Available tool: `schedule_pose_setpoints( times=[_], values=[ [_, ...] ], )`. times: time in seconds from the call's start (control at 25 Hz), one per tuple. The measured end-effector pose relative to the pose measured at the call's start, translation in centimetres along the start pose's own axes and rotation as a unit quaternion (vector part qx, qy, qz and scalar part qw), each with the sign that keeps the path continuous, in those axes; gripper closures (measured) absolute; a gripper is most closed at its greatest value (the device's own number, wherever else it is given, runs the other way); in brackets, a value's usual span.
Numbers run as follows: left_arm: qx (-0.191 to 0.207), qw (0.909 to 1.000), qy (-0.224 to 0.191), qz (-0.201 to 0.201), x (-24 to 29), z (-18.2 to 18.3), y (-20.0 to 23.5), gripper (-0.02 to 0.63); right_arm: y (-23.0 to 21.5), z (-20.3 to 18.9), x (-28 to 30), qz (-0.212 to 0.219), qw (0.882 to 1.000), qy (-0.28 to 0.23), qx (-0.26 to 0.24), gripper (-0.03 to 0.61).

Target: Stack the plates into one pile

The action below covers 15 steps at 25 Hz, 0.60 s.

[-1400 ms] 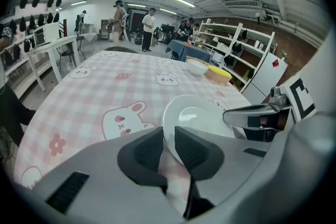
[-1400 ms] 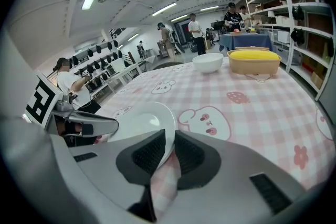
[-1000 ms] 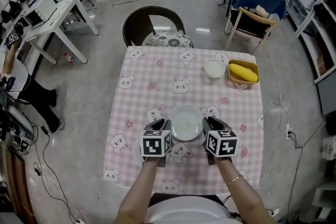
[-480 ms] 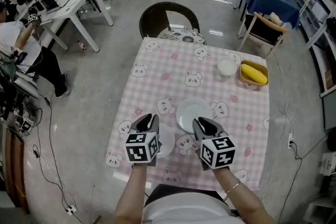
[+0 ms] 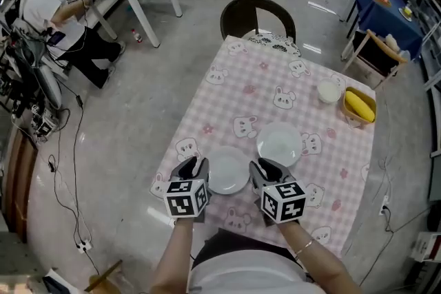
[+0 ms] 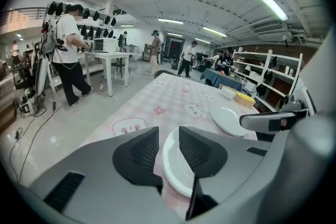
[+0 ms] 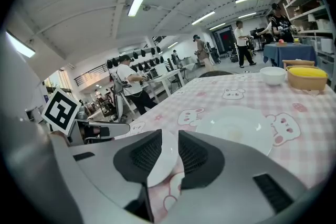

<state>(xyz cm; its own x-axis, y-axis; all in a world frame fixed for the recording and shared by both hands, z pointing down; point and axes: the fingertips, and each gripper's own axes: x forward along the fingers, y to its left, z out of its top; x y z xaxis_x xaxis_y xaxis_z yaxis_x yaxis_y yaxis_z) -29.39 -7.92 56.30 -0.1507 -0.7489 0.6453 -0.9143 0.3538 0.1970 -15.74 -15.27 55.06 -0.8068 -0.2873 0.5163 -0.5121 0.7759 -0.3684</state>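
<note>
Jaws: both pairs just opening, astride rim | plate [image 5: 229, 171]: round, glossy white

Grey left gripper [image 5: 193, 166] and right gripper [image 5: 266, 169] — black-and-white marker cubes [image 5: 186, 198] — white top [image 5: 241, 277], bracelet [image 5: 306, 237].

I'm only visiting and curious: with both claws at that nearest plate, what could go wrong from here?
The left gripper and right gripper have just been opening their jaws, but the rim of the near plate is between both pairs; pulling back carelessly might drag or tip it. That plate lies toward the near edge of the table, so a tug could send it off.
</note>
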Motion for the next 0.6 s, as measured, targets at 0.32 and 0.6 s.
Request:
schedule_pose_setpoints(
  times=[0.32,0.6],
  values=[
    [-0.044,0.9986,0.025,0.013,0.1,-3.5,1.6,0.457,0.7,-1.6,1.1,0.000,1.000,0.023,-0.012,0.476],
    [-0.047,0.9974,0.053,0.008,1.2,-5.4,1.7,0.459,0.6,-3.2,1.2,-0.008,0.999,0.031,-0.006,0.477]
  ],
)
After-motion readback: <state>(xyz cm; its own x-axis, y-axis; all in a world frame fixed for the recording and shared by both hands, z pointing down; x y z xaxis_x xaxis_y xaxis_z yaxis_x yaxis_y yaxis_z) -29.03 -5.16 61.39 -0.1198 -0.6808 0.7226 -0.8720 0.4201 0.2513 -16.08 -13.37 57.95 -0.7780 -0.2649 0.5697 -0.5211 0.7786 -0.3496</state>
